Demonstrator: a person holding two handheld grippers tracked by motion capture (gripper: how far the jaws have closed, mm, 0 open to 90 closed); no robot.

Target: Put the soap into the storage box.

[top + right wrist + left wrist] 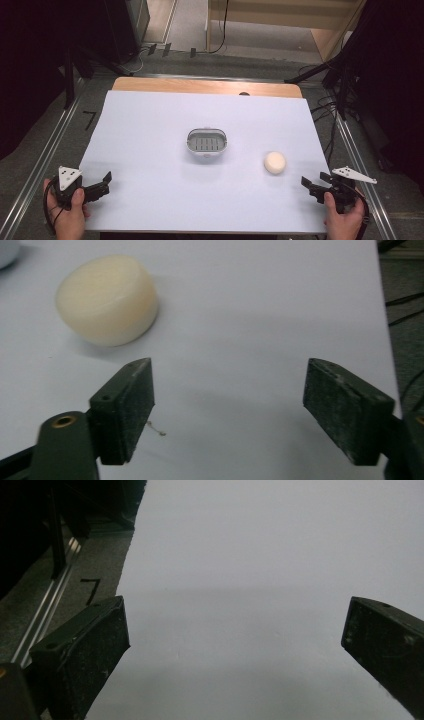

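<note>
Sitting on the white worktop [150, 165], right of centre: a cream round soap bar [275, 162], lying flat and untouched, showing close ahead and to the left of the fingers in the right gripper view [107, 300]. Resting well apart from it, nearer the middle of the worktop: a small grey soap dish [207, 142] with a slatted floor, standing empty.

Hovering nearest the soap bar, at the worktop's near right edge: the right gripper [313, 186], fingers [127, 410] standing apart with nothing between them, only bare worktop showing in the gap. Waiting at the near left edge, far from both things: the left gripper [102, 184], fingers [87, 655] spread wide and holding nothing.

Judging by the layout: looking like the very start, approaching the soap bar for a pick, with the dish as the likely place to set it. Calling next for moving the right gripper forward and left until the bar sits between the fingers, opening them further if the bar proves wider than the gap, then closing gently across its rounded sides, minding a slippery, curved surface.
</note>
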